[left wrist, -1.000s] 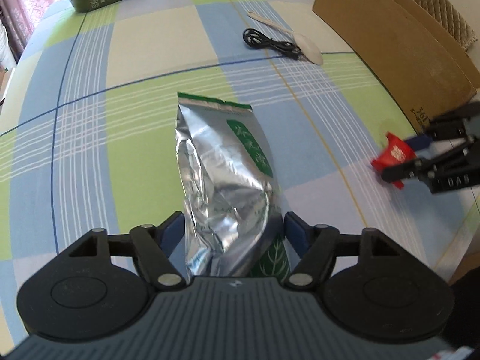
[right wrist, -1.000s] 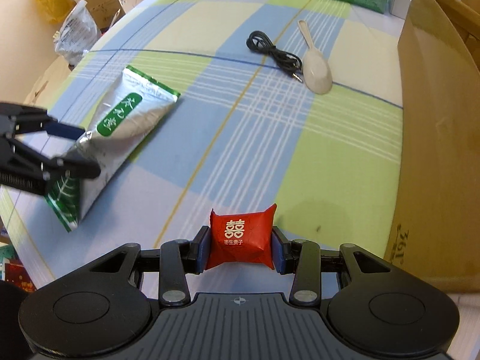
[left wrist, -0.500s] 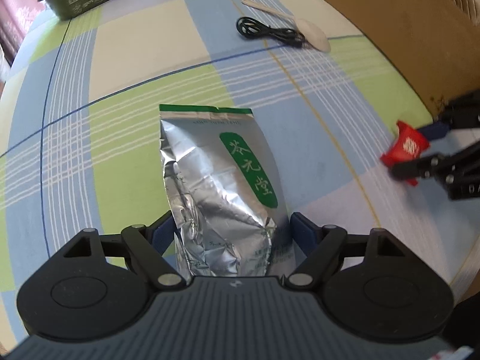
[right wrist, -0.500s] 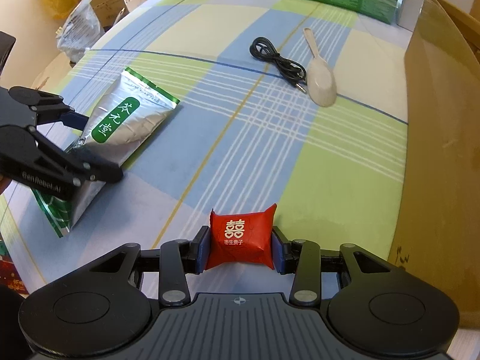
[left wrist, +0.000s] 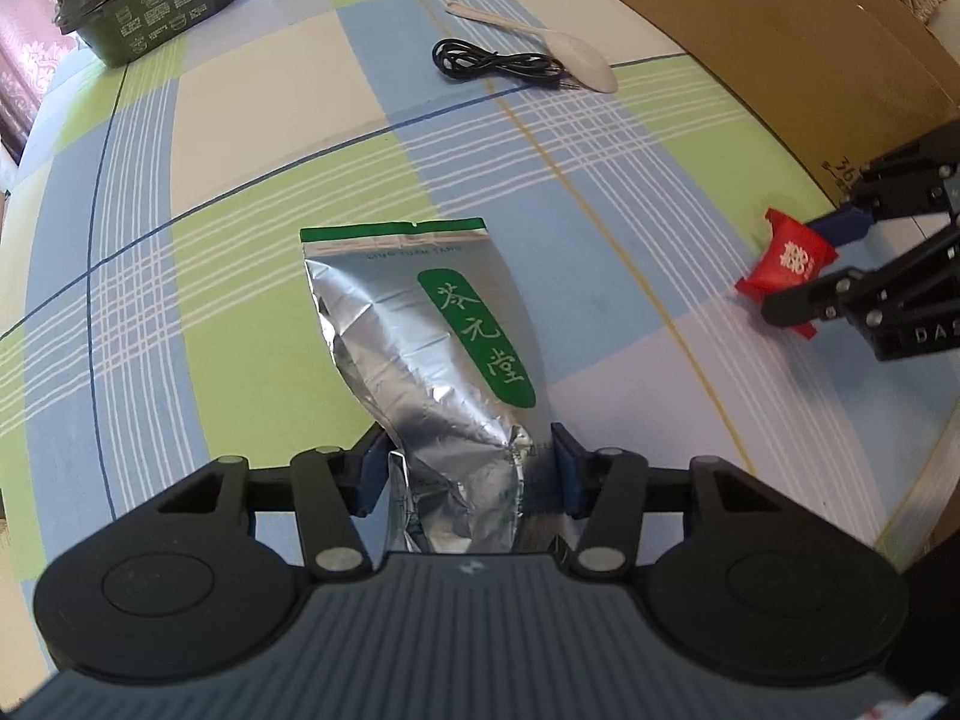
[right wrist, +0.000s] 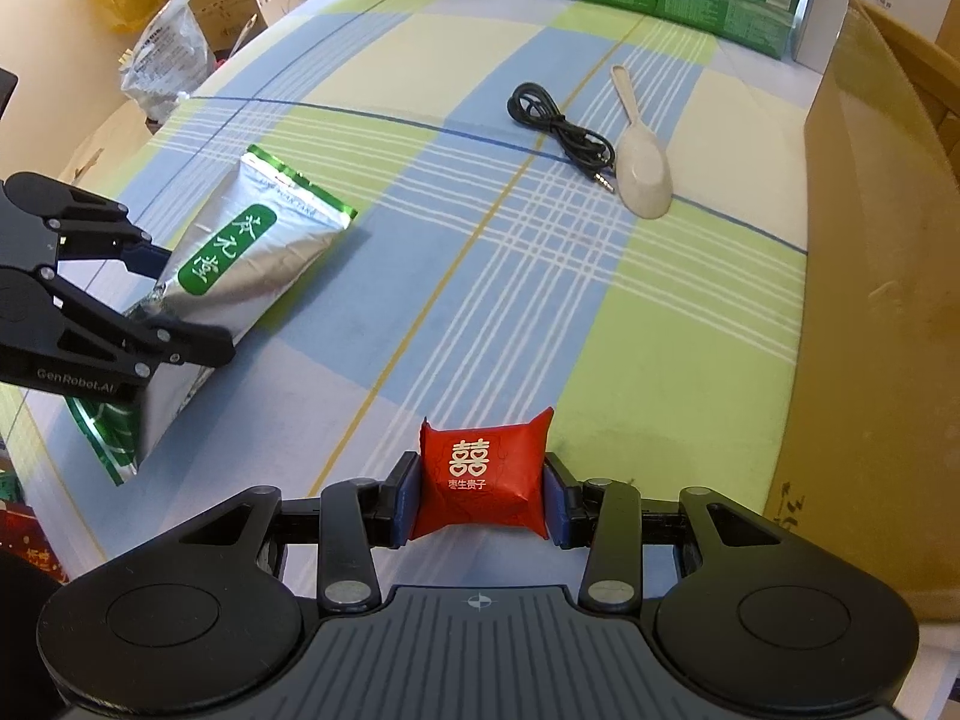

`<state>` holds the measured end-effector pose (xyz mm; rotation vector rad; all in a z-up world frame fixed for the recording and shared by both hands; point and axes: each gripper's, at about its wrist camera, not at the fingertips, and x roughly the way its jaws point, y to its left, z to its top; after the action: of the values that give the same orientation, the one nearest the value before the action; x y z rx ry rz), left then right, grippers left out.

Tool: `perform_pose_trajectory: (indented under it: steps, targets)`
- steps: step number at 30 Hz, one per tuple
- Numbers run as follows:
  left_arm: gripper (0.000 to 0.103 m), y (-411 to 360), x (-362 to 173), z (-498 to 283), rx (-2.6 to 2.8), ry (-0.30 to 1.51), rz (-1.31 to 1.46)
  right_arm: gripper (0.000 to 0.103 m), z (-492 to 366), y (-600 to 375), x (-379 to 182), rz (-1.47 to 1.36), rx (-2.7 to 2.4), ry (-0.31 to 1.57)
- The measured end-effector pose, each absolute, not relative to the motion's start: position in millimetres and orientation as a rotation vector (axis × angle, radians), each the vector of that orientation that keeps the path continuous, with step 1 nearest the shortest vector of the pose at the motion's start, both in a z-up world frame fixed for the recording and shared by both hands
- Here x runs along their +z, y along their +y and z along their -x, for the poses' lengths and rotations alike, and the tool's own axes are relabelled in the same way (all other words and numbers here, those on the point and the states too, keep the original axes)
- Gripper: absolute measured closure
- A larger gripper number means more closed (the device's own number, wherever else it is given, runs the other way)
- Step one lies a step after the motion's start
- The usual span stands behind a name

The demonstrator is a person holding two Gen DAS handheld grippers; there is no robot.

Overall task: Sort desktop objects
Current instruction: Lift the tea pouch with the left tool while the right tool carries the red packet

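Left wrist view: the left gripper (left wrist: pixel 468 474) sits at bottom centre with the silver foil tea pouch (left wrist: pixel 432 348) between its blue pads; its jaws have just been closing, and they now pinch the pouch's crumpled lower end, which lies on the checked tablecloth (left wrist: pixel 240 192) and runs up to mid-frame. At the right edge the right gripper (left wrist: pixel 804 264) is clenched on a red candy packet (left wrist: pixel 786 264). In the right wrist view that packet (right wrist: pixel 480 480) is squeezed between the right gripper's (right wrist: pixel 480 495) pads at lower centre, while the pouch (right wrist: pixel 240 276) lies at mid-left in the left gripper (right wrist: pixel 174 294). A black cable (right wrist: pixel 558 126) and a pale rice spoon (right wrist: pixel 642 168) lie touching at upper centre, beside a cardboard box (right wrist: pixel 870 300) along the right.
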<state>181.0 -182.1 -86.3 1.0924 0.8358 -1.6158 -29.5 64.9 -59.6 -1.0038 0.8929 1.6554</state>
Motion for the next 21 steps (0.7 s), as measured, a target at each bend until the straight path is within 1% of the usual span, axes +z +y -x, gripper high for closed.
perform_pose_trajectory:
  steps: [21]
  targets:
    - [0.055, -145, -37, -171, -1.596, 0.754, -1.122, 0.064, 39, 34, -10, 0.958, 1.676, 0.818]
